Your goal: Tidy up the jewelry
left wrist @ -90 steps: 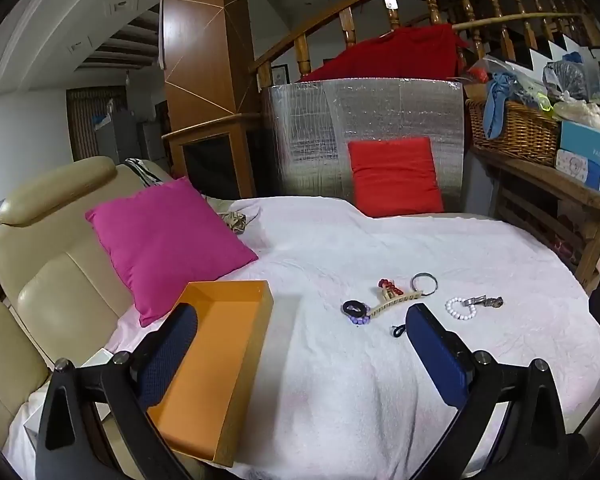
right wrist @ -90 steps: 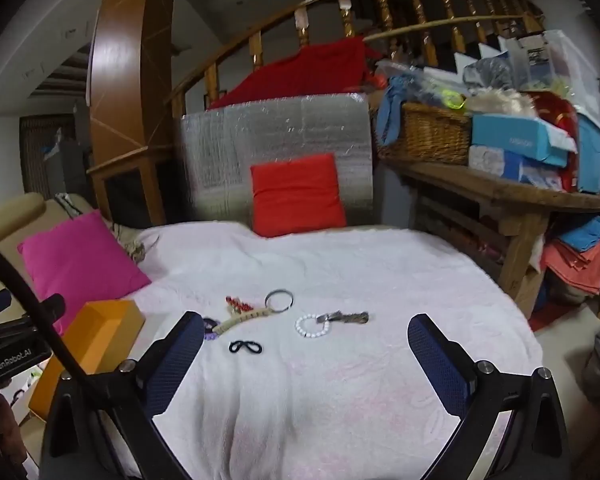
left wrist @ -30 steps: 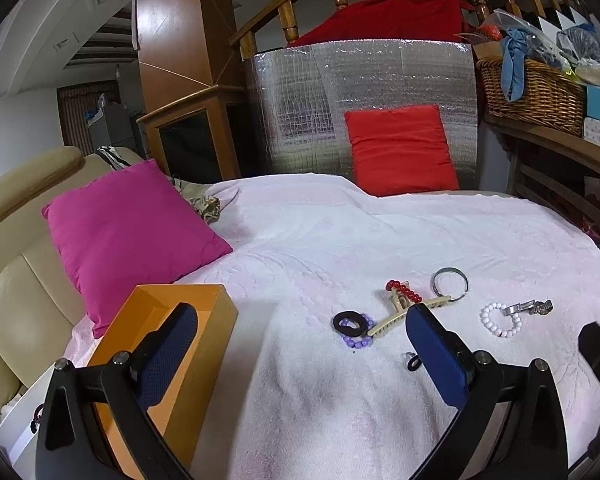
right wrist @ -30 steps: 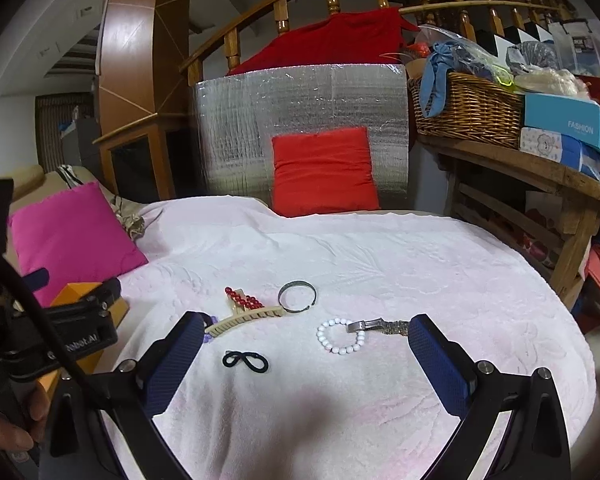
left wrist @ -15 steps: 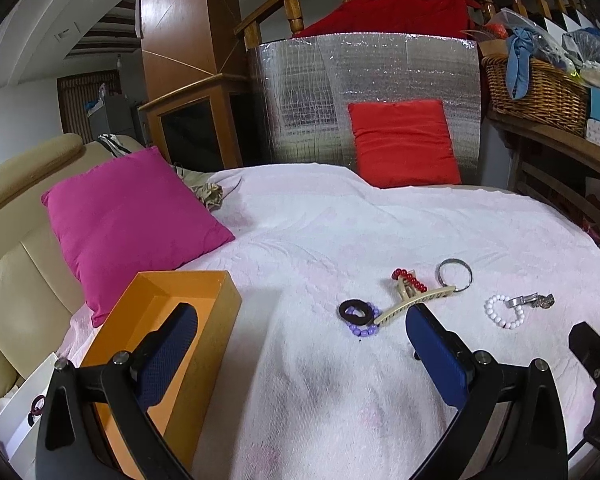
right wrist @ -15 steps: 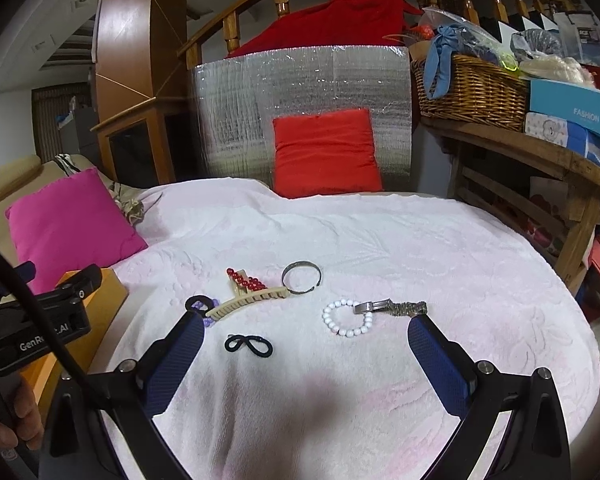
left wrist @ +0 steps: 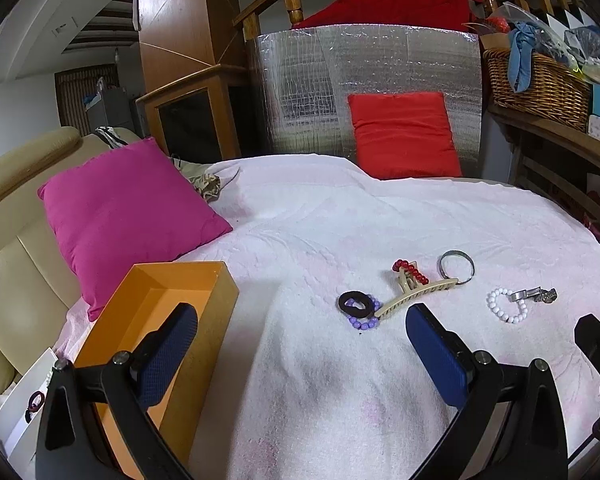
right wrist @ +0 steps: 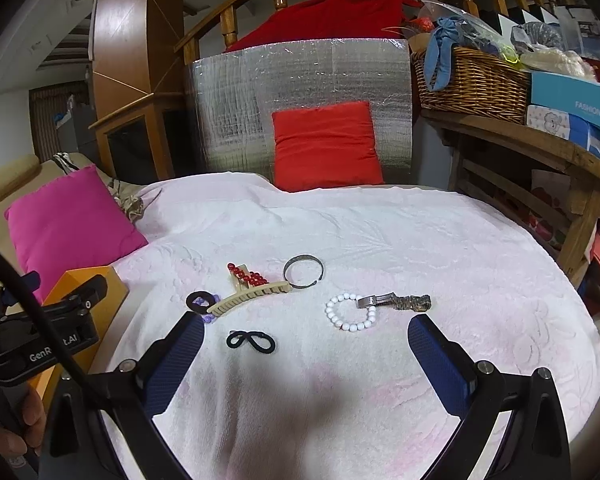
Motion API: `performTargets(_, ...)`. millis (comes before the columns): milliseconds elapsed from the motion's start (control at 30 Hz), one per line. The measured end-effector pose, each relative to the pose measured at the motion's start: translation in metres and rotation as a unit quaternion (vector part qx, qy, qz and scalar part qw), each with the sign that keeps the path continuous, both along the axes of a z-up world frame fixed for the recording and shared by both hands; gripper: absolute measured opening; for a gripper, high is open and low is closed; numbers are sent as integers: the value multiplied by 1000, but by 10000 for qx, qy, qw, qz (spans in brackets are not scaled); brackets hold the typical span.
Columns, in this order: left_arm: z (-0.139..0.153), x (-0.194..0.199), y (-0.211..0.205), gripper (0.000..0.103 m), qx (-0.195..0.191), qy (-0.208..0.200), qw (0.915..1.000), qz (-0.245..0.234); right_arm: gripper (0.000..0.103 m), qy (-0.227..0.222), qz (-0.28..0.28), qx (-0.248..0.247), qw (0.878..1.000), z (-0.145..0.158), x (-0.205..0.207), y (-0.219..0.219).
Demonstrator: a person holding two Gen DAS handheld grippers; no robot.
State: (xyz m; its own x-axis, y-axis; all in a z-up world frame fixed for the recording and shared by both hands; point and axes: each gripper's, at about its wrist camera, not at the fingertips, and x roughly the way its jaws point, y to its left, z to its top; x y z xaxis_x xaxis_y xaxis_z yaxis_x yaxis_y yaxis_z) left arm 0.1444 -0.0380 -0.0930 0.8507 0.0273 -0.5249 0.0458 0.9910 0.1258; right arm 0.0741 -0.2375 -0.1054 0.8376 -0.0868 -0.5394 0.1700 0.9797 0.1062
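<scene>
From the left wrist, the left gripper (left wrist: 300,340) hangs low over a white blanket (left wrist: 340,220), its jaws spread wide with nothing between them. An open orange box (left wrist: 172,292) sits at the blanket's left edge, partly behind the left finger, with a pink cushion (left wrist: 128,204) just beyond it. The jewelry lies in a loose cluster ahead and to the right: a black hair tie (left wrist: 354,304) resting on a purple bead bracelet (left wrist: 364,322), a cream hair claw (left wrist: 416,294) with red beads (left wrist: 410,270), a metal bangle (left wrist: 456,266), a white bead bracelet (left wrist: 506,308) and a metal watch band (left wrist: 534,294). From the right wrist, the right gripper (right wrist: 306,346) also has its jaws spread and empty above the blanket (right wrist: 420,240). This view alone shows a twisted black hair tie (right wrist: 251,341) lying near the left finger, which the left view hides behind its own finger. It also shows a hand (right wrist: 8,428) gripping the left tool at the frame's left edge, and only a corner of the box (right wrist: 88,280).
</scene>
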Motion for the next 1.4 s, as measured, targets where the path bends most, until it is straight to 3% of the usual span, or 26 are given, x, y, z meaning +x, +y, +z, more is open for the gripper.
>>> performTargets(833, -8, 8, -11, 103, -78, 175, 9995, -238, 103, 61, -214, 63, 9997, -3, 5, -20)
performTargets(1133, -15, 21, -9, 103, -86, 354, 9990, -259, 103, 251, -540, 242, 9979, -10, 8, -53)
performTargets(1333, -42, 59, -1, 103, -298, 1098, 9927, -410, 101, 836, -566, 1083, 9890, -33, 40, -98)
performTargets(1400, -51, 70, 3, 103, -445, 1345, 9891, -397, 94, 1063, -506, 1744, 9776, -48, 54, -117)
